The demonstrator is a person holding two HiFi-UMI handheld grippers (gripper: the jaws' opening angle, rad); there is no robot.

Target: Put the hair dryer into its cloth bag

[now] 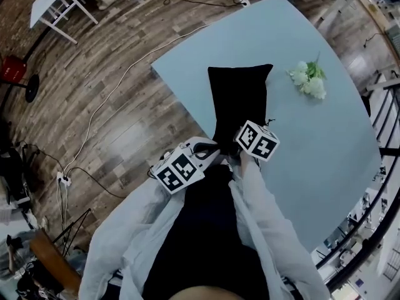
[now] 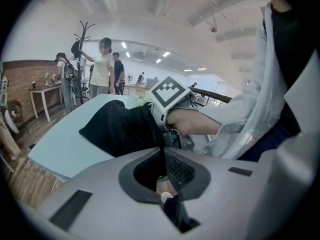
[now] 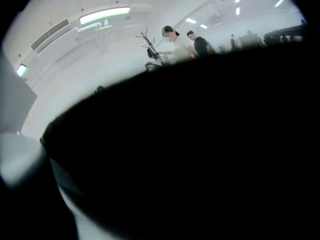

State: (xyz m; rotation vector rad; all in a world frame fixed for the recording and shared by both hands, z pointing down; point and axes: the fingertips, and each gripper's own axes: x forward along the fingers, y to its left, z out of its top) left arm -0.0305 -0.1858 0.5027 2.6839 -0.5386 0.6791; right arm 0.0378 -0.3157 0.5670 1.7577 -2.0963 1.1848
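The cloth bag [image 1: 239, 99], black, lies lengthwise on the pale blue table [image 1: 325, 149], one end at the table's near edge. The left gripper [image 2: 163, 164] has its jaws closed on a thin fold of that end. The right gripper [image 1: 255, 140] sits against the bag — black cloth fills its view, so its jaw state cannot be told. White flowers [image 1: 309, 80] lie well apart.

Black cloth bag [image 1: 239, 99], long rectangle, lying on pale blue table [image 1: 312, 142], near end at table edge.
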